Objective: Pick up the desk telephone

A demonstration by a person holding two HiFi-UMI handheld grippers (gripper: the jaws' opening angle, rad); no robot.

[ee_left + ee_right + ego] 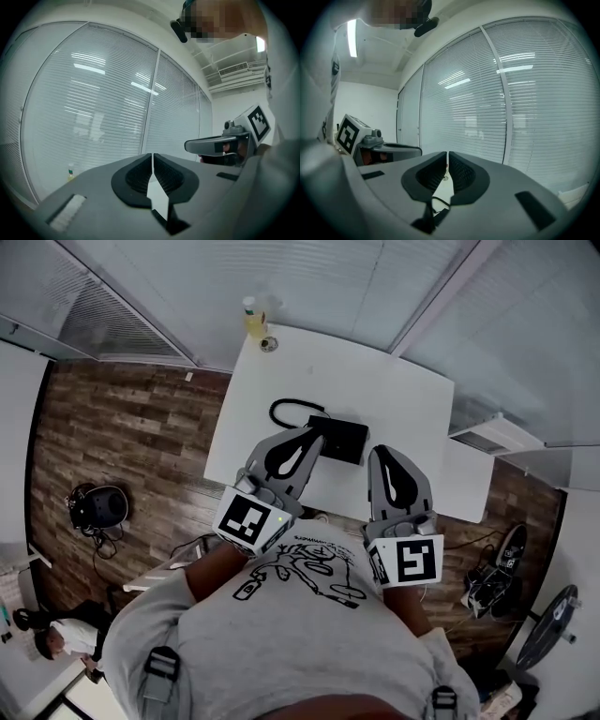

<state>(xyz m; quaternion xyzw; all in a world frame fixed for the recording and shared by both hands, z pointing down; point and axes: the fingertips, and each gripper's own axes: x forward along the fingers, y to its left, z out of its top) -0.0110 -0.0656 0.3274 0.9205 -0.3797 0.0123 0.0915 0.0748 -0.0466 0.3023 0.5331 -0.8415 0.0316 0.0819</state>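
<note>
The black desk telephone (339,438) lies near the middle of the white table (394,390), and its black cord (284,407) loops out to the left. My left gripper (312,436) is shut and empty, its tips just over the phone's left end. Just right of the phone is my right gripper (382,453), also shut and empty. In the left gripper view the left gripper (152,155) shows closed jaws, with only white table in the gap below them. In the right gripper view the right gripper (447,153) is closed too, and a bit of black cord (436,200) shows beneath it.
A yellowish bottle (253,319) and a small round item (269,343) stand at the table's far corner. Window blinds run behind the table. On the wood floor are a black object (98,506) at left and shoes (489,577) at right. A white unit (495,434) stands right of the table.
</note>
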